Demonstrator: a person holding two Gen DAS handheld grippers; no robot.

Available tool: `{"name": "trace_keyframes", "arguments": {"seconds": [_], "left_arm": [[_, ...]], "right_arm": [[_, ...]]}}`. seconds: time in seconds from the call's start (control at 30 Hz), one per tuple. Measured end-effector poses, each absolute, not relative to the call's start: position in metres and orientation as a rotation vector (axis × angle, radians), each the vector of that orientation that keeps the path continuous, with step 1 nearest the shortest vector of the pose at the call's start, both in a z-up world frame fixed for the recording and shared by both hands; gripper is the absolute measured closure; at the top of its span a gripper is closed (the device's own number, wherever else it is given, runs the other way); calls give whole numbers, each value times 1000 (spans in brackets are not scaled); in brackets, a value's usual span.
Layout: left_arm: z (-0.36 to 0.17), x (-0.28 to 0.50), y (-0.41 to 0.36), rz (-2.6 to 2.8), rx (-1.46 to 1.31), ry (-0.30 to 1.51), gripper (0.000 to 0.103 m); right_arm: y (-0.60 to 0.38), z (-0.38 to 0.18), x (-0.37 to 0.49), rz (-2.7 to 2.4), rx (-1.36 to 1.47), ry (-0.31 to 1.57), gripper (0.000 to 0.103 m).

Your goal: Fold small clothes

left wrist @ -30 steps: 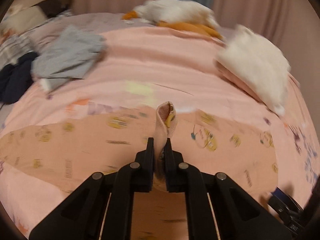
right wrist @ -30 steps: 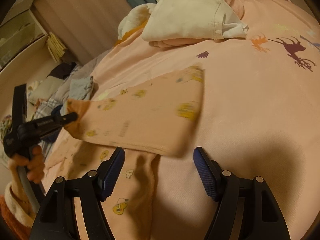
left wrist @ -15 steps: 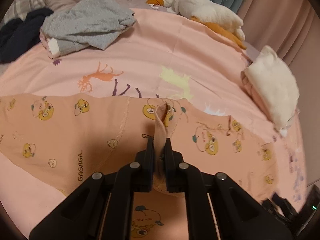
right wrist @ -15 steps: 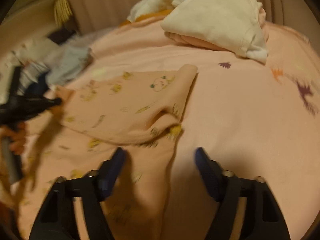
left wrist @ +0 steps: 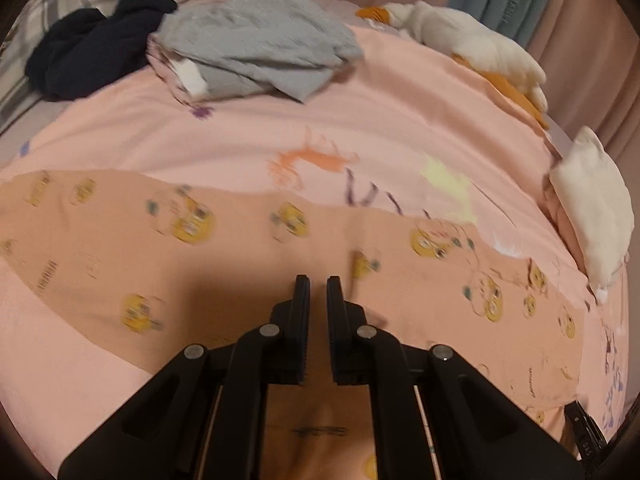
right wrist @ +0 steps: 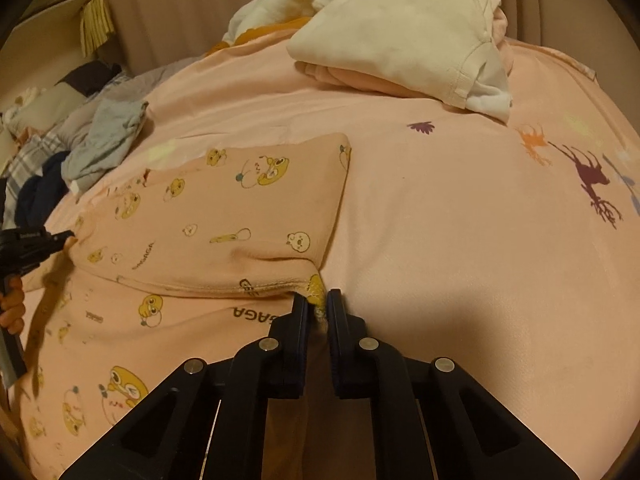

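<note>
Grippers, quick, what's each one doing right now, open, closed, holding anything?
Left gripper: nearly closed, nothing visible between the fingers.
Right gripper: closed on the pajama corner.

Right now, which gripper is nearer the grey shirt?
Left. The left gripper is at the pajama end by the grey shirt; the right gripper pinches the opposite corner.

My right gripper (right wrist: 318, 304) pinches the hem corner of the peach cartoon-print garment (right wrist: 224, 216), folded over itself on the pink bedspread (right wrist: 460, 220), my left gripper (right wrist: 30, 240) at its far end.
</note>
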State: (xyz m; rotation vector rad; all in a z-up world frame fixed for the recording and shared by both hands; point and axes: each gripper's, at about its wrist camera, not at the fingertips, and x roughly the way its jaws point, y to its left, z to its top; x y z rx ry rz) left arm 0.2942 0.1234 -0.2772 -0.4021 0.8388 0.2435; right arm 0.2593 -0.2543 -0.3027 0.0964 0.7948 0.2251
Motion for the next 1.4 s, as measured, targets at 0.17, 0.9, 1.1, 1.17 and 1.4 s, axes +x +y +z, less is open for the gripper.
{"name": "trace_keyframes", "arguments": {"seconds": [0.17,0.9,1.1,1.17,1.4], "left_arm": [[-251,272,144,254,-381,806,95],[-304,148,366,442,-894,676,42],[-309,155,363,483,-780,590,38],[-303,174,346,518,-639,665,30],[-303,194,355,685,-624,710,78]], "right_arm": [[-258,-294,241,289,90,814,95],[-241,-308,245,316,135,828,99],[-300,-337,255,477,621,835,103],[-290,-332,252,442,551,831,103],[-287,-332,253,426,553,835,103]]}}
